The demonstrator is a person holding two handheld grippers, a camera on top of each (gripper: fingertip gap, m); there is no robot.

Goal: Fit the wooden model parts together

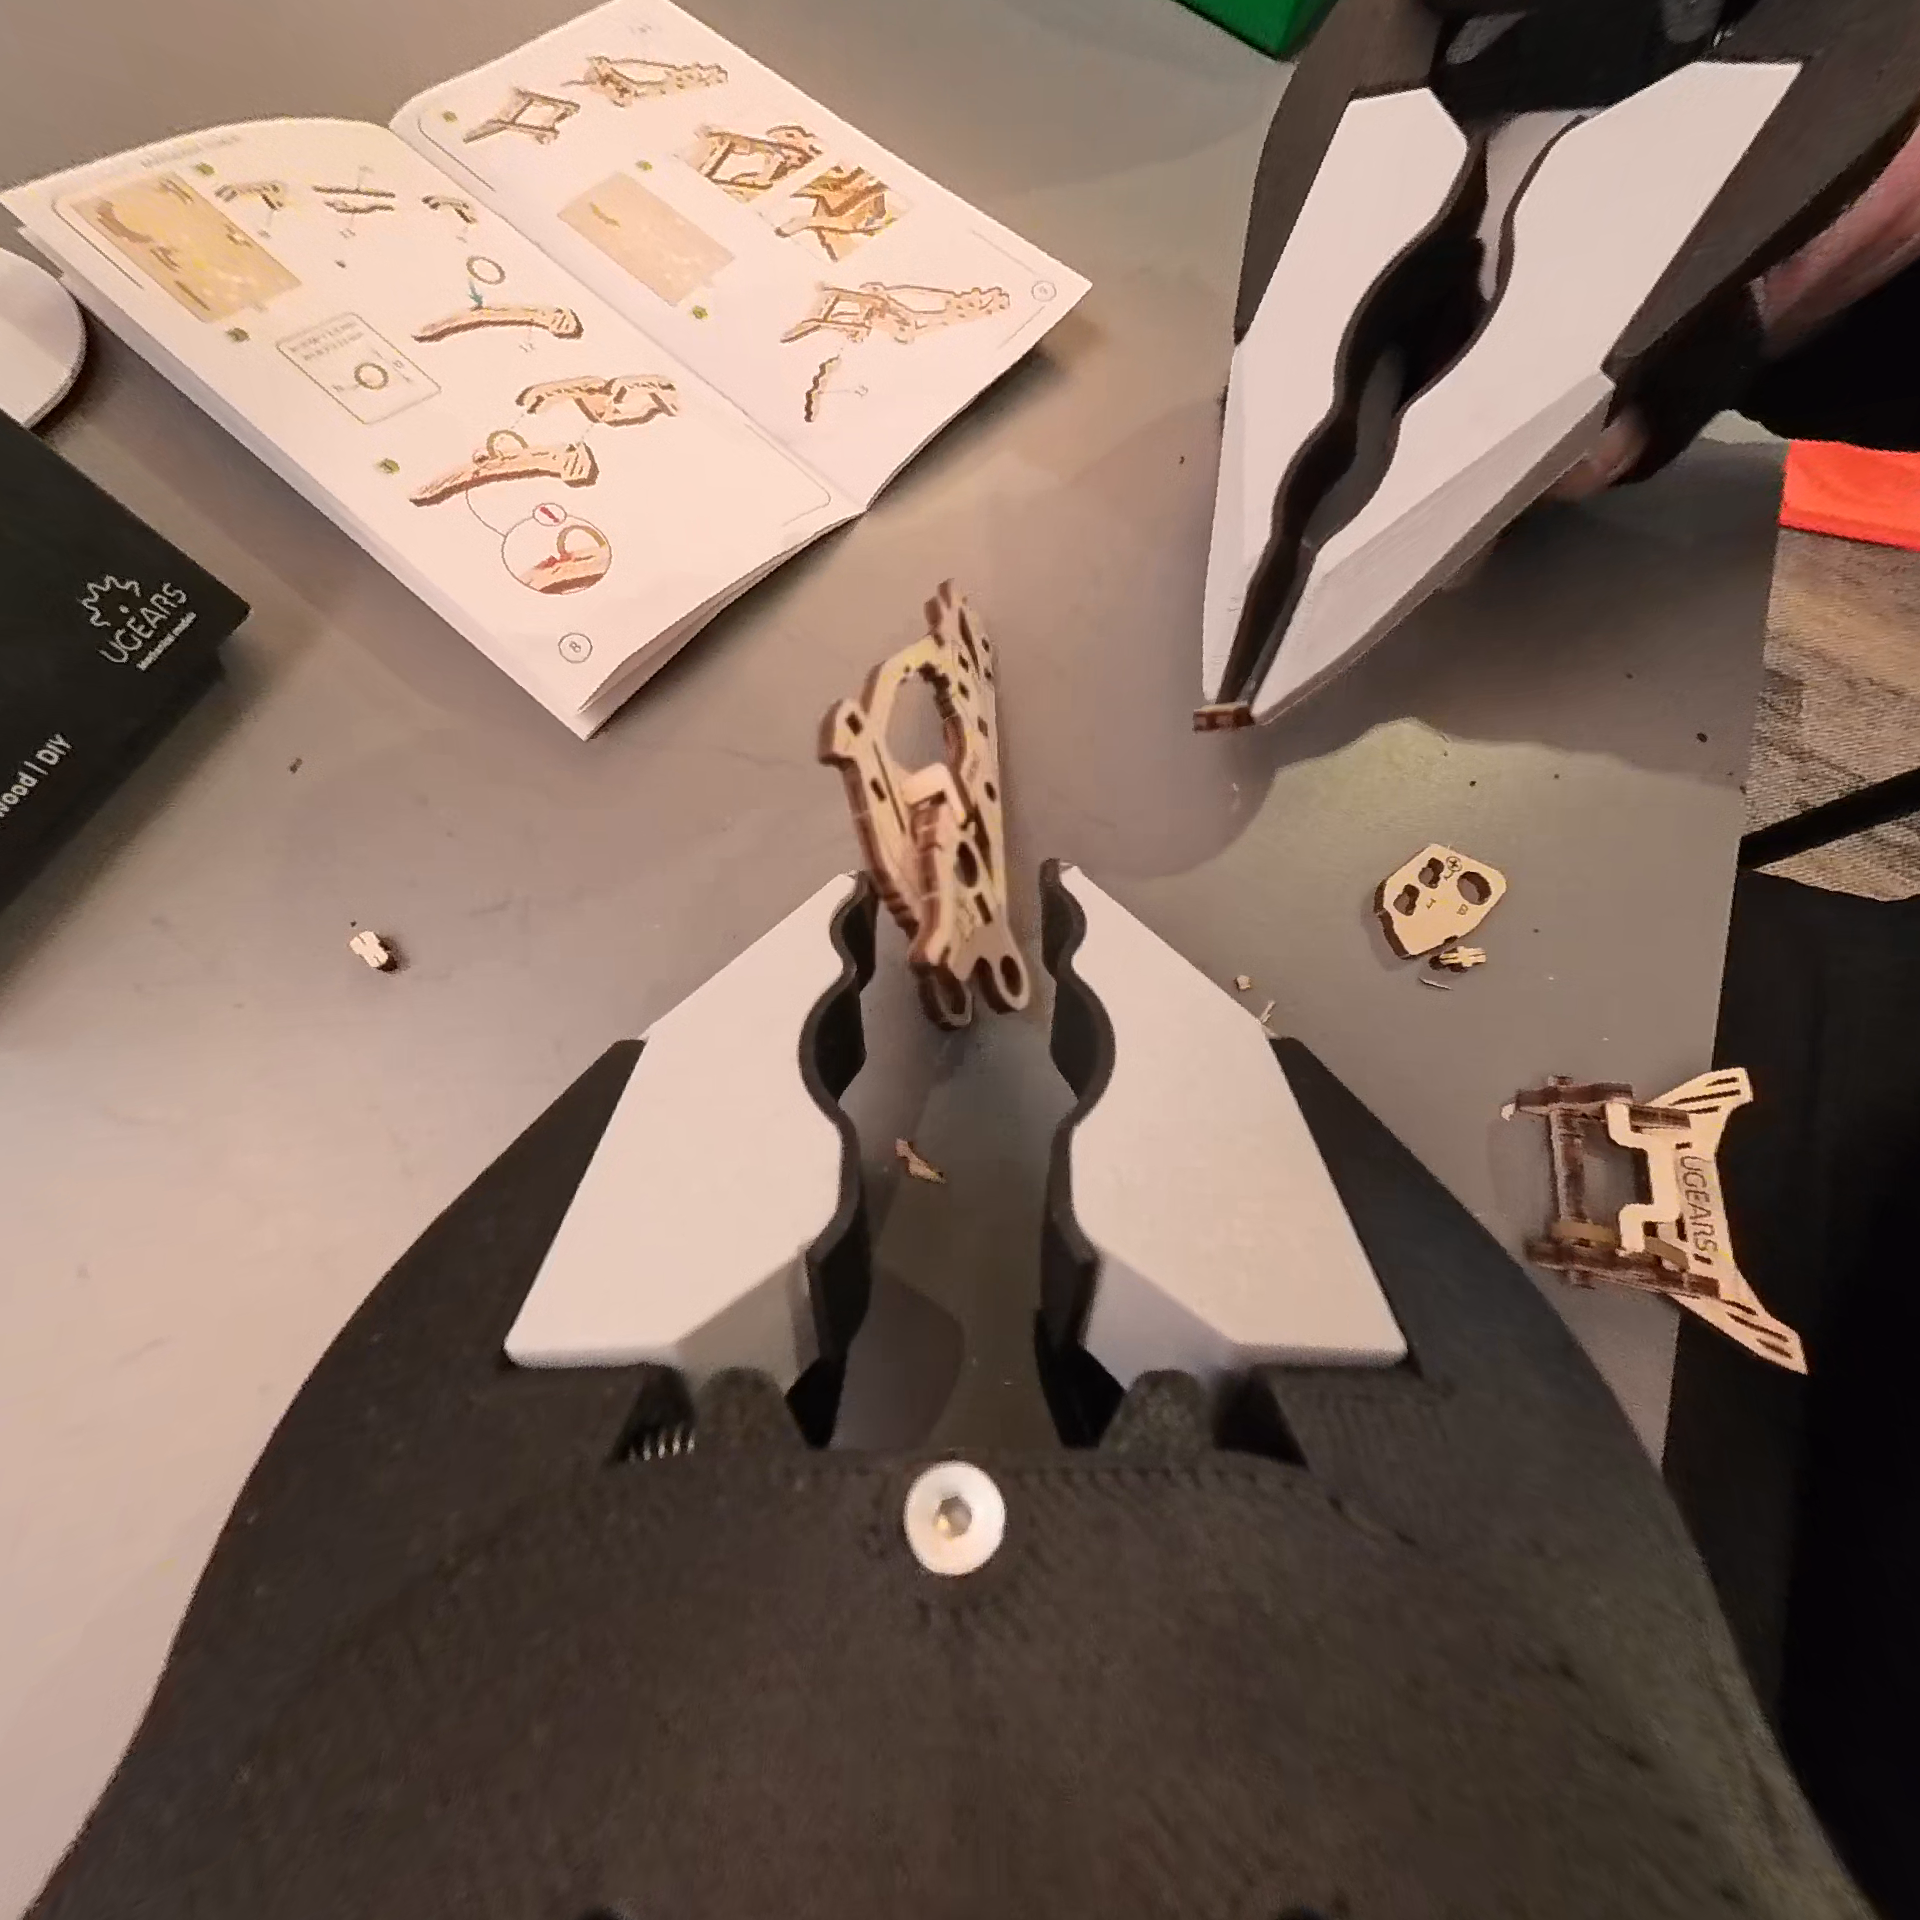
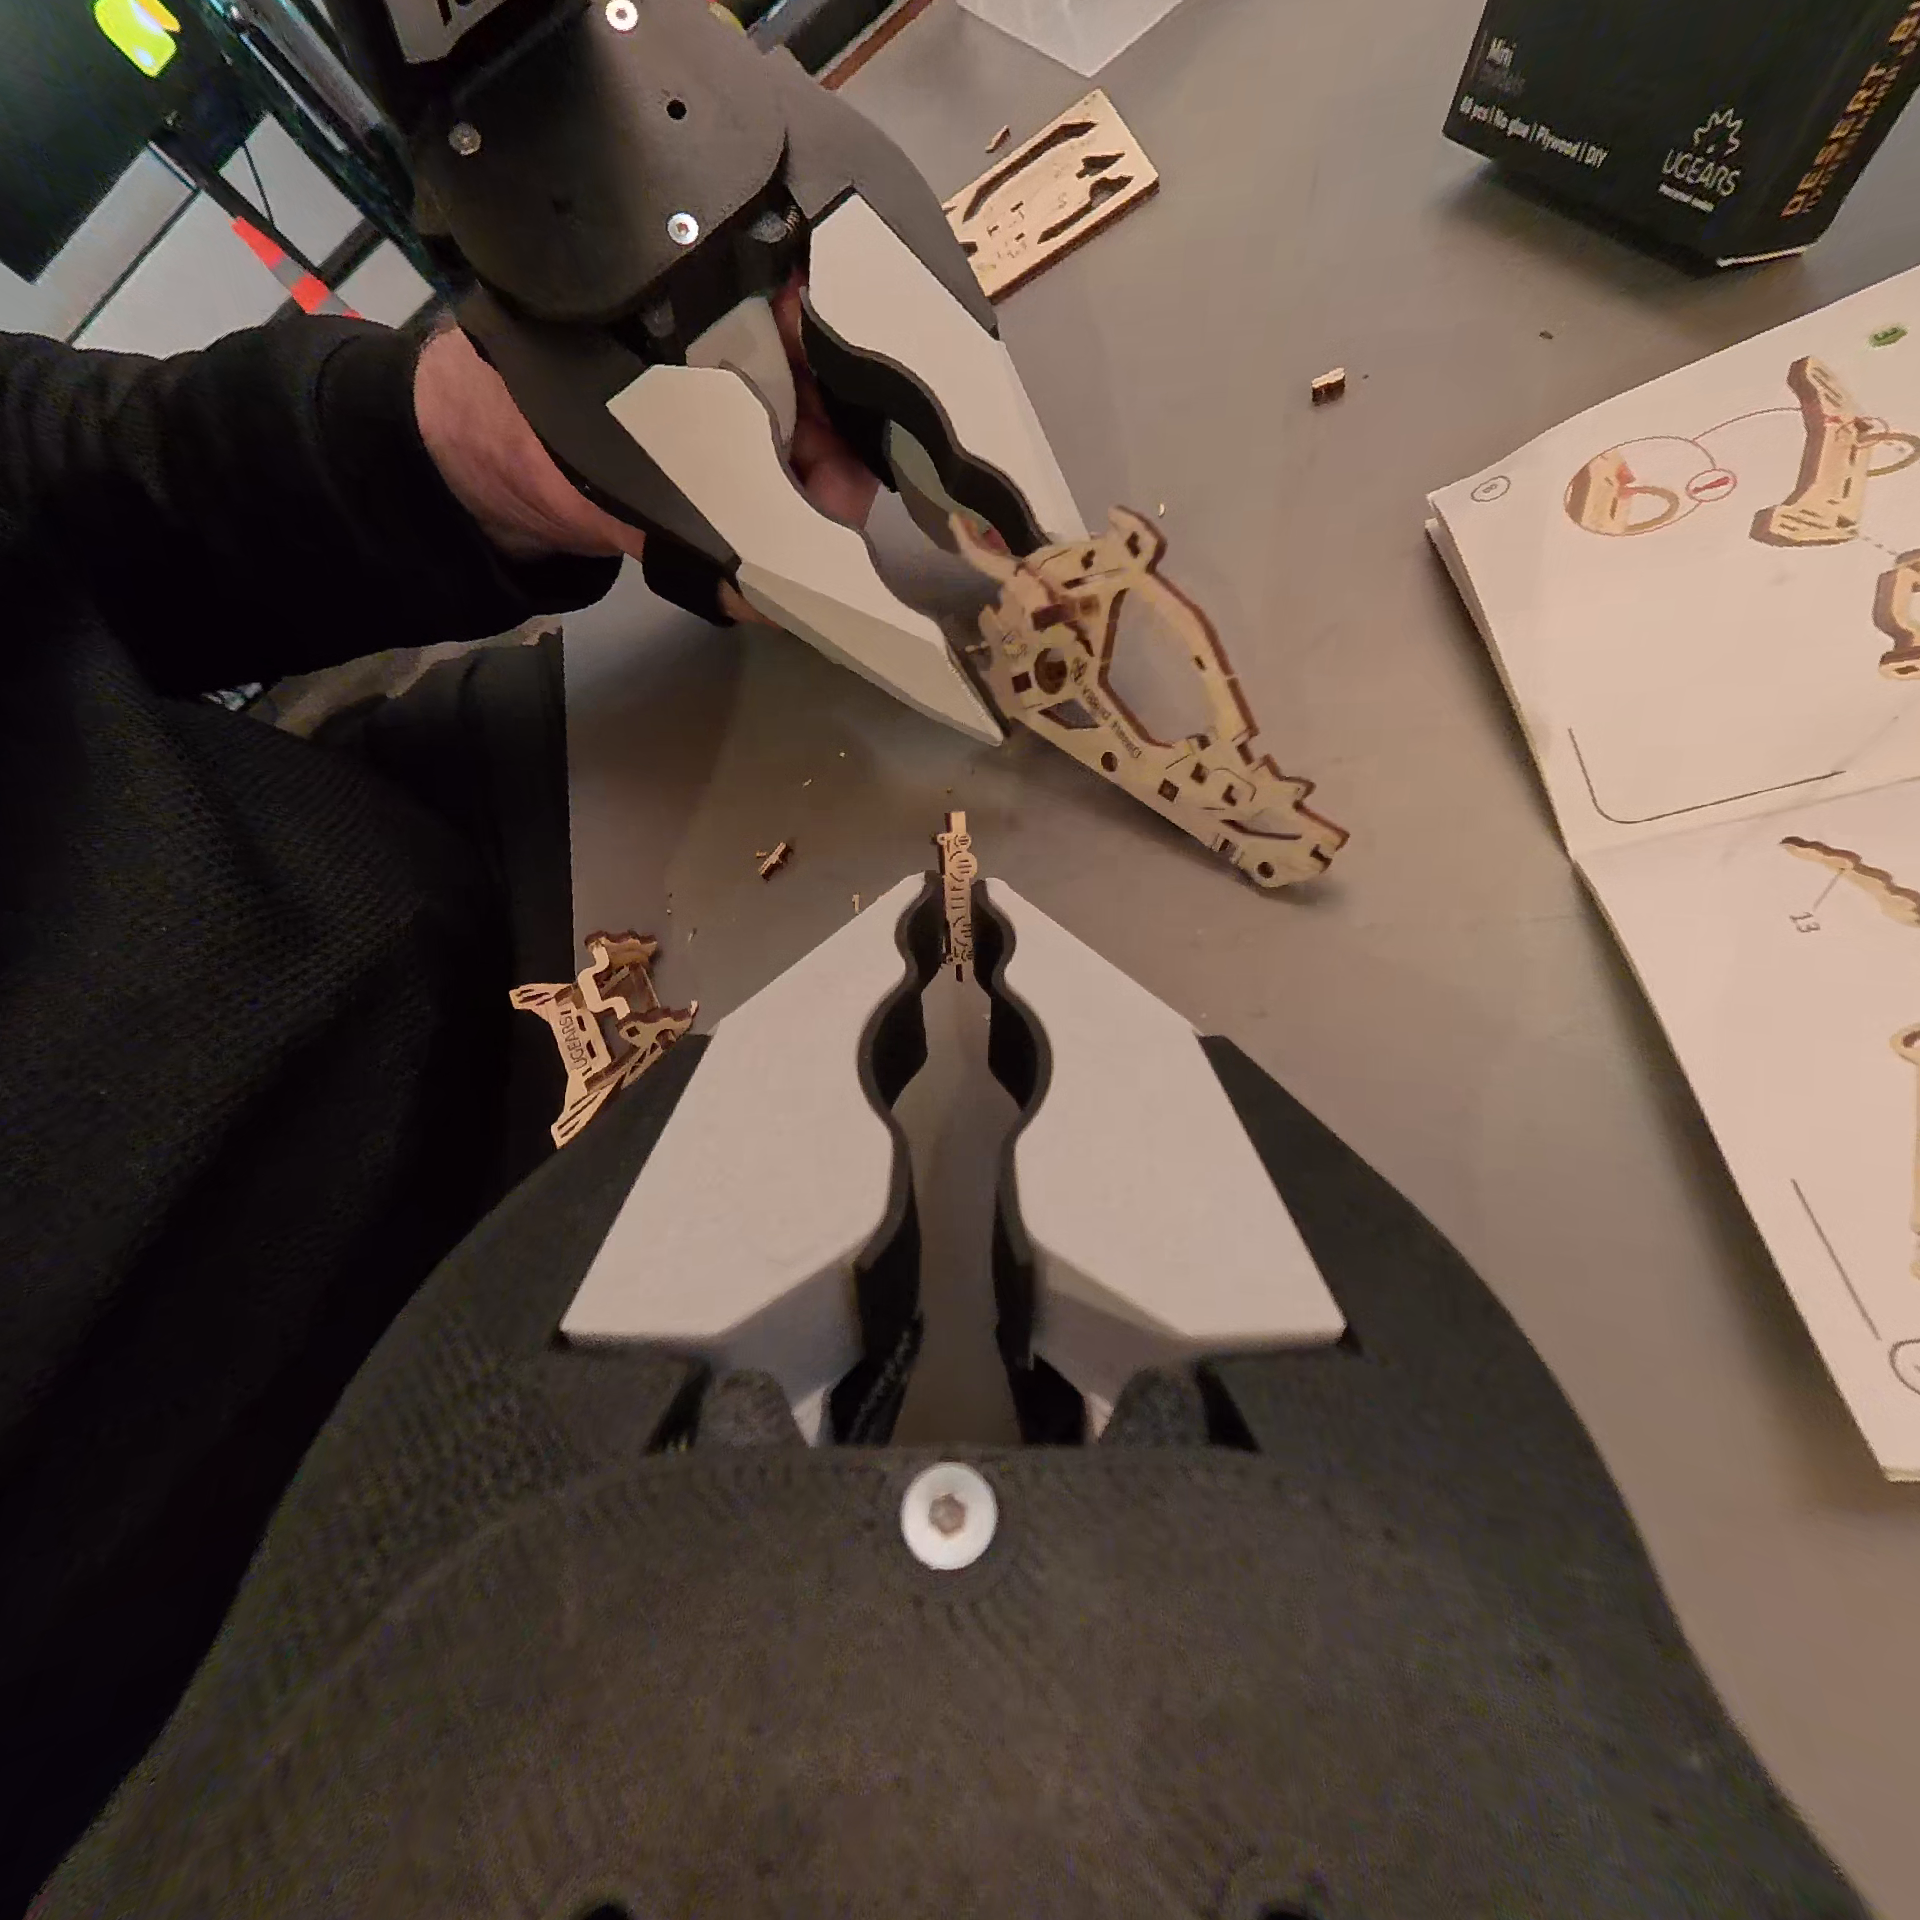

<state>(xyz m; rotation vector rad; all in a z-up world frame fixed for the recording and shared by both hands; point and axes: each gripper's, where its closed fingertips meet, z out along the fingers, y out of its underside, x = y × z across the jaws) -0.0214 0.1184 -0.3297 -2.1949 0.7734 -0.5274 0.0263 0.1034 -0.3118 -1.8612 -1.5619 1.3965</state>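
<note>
My left gripper [image 1: 951, 883] has its fingers spread apart, and the wooden frame [image 1: 925, 800] stands on edge between the tips, leaning a little. There is a gap between the frame and my right-hand fingertip; on the other side the frame sits close against the fingertip [image 1: 847, 904], and I cannot tell whether they touch. In the right wrist view the same frame [image 2: 1143, 707] slopes down to the grey table [image 2: 1351, 1039], its far end resting on the surface, its near end between the left gripper's [image 2: 987, 665] tips.

My right gripper [image 2: 954, 894] is clenched on a thin wooden strip [image 2: 956, 894], held edge-on with its end poking out past the tips. In the left wrist view that gripper [image 1: 1226, 712] hangs above the table to the right of the frame, with bare table between them.

The open booklet [image 1: 540, 343] lies beyond the frame, its near corner close to it. A dark box [image 1: 94, 655] sits at the left edge. A small flat wooden plate [image 1: 1439, 899] with holes lies to the right of the frame, and a small wooden stand [image 1: 1652, 1210] sits right at the table's edge, partly overhanging it. A wooden sheet [image 2: 1049, 192] with cut-outs lies farther back. Chips and a tiny wooden bit [image 1: 371, 949] are scattered about. The stretch between frame and booklet is free.
</note>
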